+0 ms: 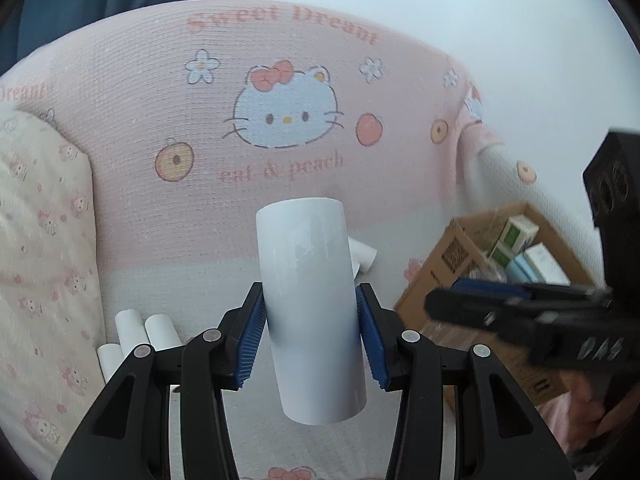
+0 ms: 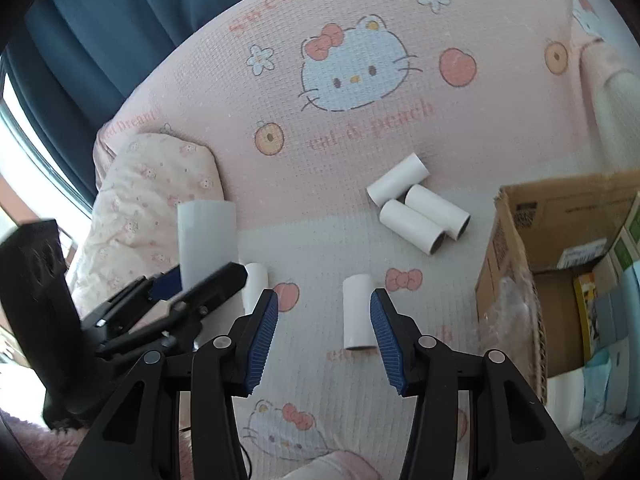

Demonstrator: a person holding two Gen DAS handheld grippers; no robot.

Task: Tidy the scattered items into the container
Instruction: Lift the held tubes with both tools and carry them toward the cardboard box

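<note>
A bed w/ pink cat-print blanket [image 2: 360, 152] is carrying the scattered white rolls, w/ the cardboard box [image 2: 516, 248] sitting at its right edge. Left tool [image 1: 310, 334] is gripping a big white roll [image 1: 310, 304] mid-length, lifted off the blanket; it's prob. light, smooth and crushable, so middle hold w/ gentle squeeze suits. Right tool [image 2: 324, 336] is hanging spread, empty, over a small roll [image 2: 357, 312]; bed middle is looking clear toward the box.
</note>
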